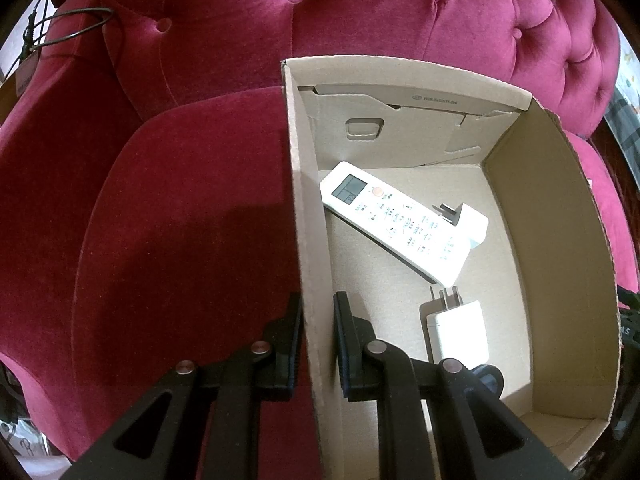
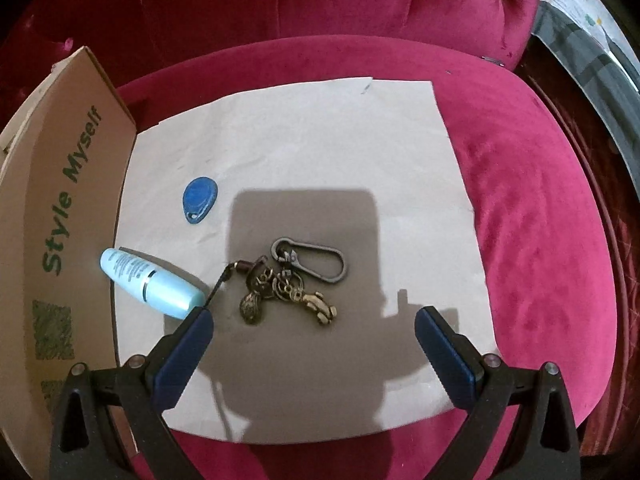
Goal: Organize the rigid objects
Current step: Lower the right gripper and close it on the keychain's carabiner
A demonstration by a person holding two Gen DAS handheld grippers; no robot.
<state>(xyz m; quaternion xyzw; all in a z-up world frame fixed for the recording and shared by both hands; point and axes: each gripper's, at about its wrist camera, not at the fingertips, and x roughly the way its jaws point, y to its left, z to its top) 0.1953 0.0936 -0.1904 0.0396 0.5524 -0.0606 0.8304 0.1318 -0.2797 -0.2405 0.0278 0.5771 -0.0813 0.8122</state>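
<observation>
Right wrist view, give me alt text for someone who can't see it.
An open claw hangs over a keychain on a sheet of paper spread across a red velvet seat. A pale blue tube, a blue key fob and a cardboard box sit left.

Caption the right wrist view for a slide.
Open right gripper above keychain on paper, beside blue tube and fob.

Both tools are matte black plastic. The left gripper [image 1: 318, 344] has flat black fingers on linkage arms with triangular cut-outs, pinned by round silver rivets. The right gripper [image 2: 314, 330] matches, with dark blue pads [image 2: 184, 354].
</observation>
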